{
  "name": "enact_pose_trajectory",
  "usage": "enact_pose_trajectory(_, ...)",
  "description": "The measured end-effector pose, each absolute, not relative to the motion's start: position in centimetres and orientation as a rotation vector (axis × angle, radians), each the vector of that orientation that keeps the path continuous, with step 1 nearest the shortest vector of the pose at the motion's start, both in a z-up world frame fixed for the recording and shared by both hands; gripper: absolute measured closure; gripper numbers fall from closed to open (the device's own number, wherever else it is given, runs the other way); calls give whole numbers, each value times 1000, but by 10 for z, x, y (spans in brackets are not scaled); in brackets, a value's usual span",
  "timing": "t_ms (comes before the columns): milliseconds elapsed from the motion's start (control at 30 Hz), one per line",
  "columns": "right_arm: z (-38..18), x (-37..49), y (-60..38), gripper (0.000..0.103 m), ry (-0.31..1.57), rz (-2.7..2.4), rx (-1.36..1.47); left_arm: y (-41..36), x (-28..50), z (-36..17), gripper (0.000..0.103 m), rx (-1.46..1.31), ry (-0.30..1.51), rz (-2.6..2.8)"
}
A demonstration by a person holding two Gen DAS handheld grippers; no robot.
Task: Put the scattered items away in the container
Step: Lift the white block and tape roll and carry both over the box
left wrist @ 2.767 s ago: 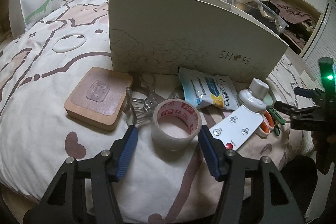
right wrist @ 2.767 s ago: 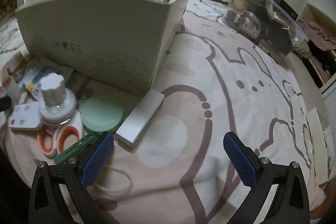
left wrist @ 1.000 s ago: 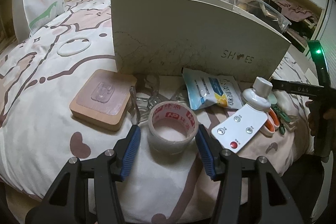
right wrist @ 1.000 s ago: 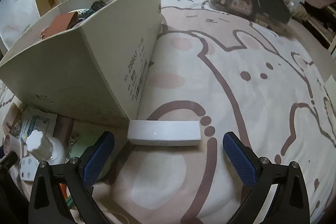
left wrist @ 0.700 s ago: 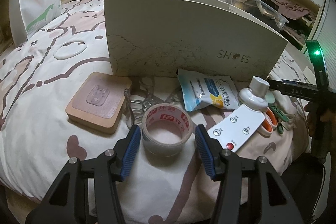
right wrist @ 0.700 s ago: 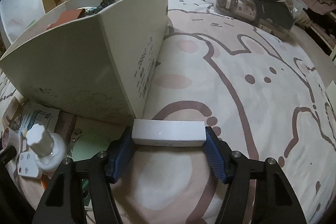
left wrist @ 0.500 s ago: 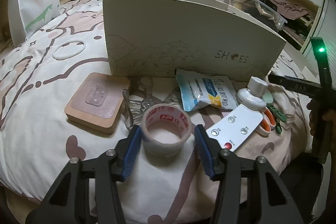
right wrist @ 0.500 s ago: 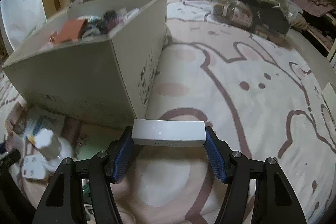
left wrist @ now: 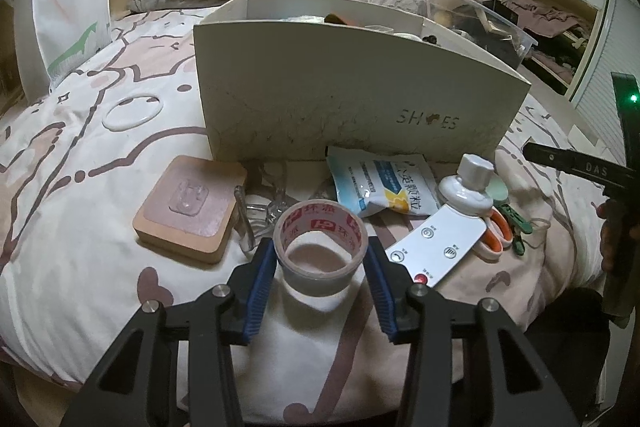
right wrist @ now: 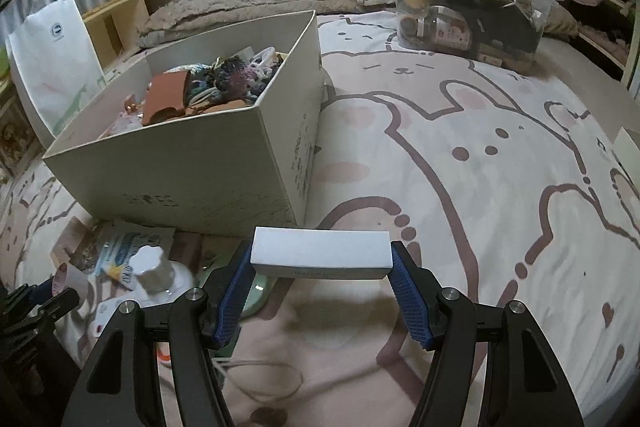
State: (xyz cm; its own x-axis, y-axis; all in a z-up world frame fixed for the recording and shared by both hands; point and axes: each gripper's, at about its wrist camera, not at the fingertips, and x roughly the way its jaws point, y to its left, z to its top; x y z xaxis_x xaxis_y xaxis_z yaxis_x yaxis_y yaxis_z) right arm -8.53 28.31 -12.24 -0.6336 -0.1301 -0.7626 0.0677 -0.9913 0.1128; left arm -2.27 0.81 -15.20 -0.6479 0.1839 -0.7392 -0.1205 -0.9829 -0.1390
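At the bottom centre of the left wrist view, the left gripper (left wrist: 320, 267) is clamping its blue pads against both sides of a roll of clear packing tape (left wrist: 320, 247) printed with red characters, which appears to be sitting on the cartoon-print bedspread (left wrist: 80, 163). Just left of the roll, a square wooden block (left wrist: 188, 207) carrying a clear adhesive hook is lying flat. To the right, a white remote control (left wrist: 436, 247) is lying beside orange-handled scissors (left wrist: 498, 235) and a white-capped bottle (left wrist: 466, 187), with a blue-and-white sachet (left wrist: 384, 187) behind them. Farther back, the white shoebox (left wrist: 352, 107) marked SHOES is filling the middle of the frame.

At the bottom centre of the right wrist view, the right gripper (right wrist: 322, 275) is gripping a long white rectangular box (right wrist: 320, 253) by its two ends, holding it level above the bedspread. Beyond it, at the centre left, the shoebox (right wrist: 224, 171) is standing open, holding brown and dark knitted items. At the upper right, a clear plastic bin (right wrist: 472, 19) is resting near the pillows.
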Motion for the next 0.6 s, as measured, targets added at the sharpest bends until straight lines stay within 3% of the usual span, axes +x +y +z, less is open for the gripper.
enact_pose_trajectory(600, -111, -46, 257, 36, -176, -2675, 1228, 0, -10, -129, 58, -1145, -124, 2748)
